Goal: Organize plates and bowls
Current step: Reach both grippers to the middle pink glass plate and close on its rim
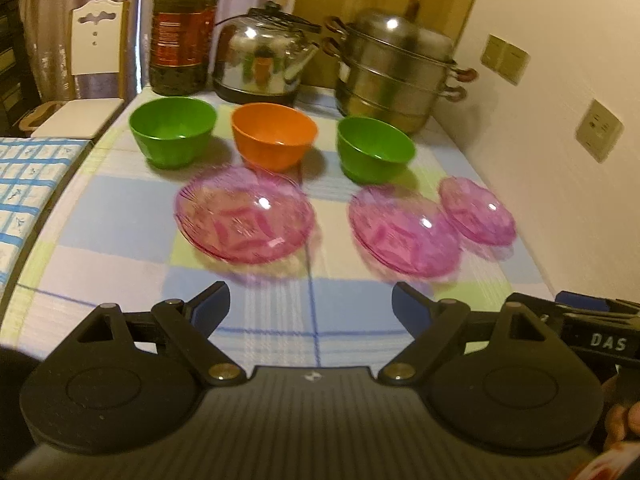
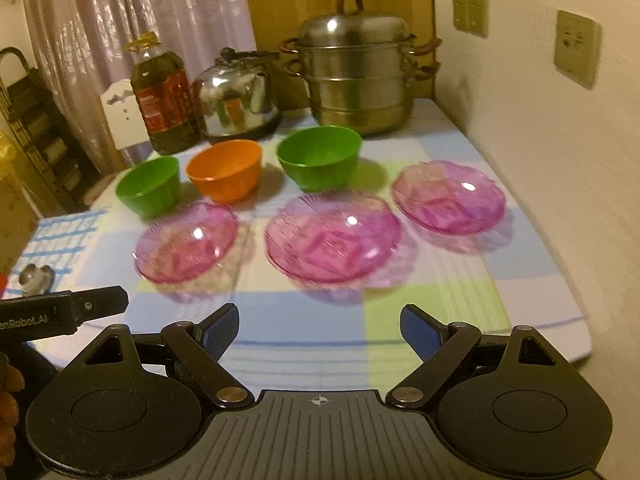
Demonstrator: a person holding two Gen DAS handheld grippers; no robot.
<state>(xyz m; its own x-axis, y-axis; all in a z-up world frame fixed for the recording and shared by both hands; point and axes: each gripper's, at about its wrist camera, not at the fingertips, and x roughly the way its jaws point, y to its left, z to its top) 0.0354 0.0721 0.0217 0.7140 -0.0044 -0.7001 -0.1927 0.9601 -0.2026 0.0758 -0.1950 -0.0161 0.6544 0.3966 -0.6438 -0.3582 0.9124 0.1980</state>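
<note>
Three pink glass plates lie in a row on the checked tablecloth: left (image 1: 244,220) (image 2: 186,242), middle (image 1: 404,236) (image 2: 332,236), right (image 1: 478,210) (image 2: 448,196). Behind them stand a green bowl (image 1: 173,130) (image 2: 149,186), an orange bowl (image 1: 274,140) (image 2: 225,169) and a second green bowl (image 1: 374,148) (image 2: 319,156). My left gripper (image 1: 312,306) is open and empty, short of the plates. My right gripper (image 2: 320,328) is open and empty, also short of the plates.
An oil bottle (image 1: 182,28) (image 2: 164,96), a steel kettle (image 1: 264,60) (image 2: 238,96) and a stacked steel steamer pot (image 1: 396,68) (image 2: 356,68) stand at the table's back. A wall with sockets (image 2: 576,46) runs along the right. A white chair (image 1: 94,60) stands at back left.
</note>
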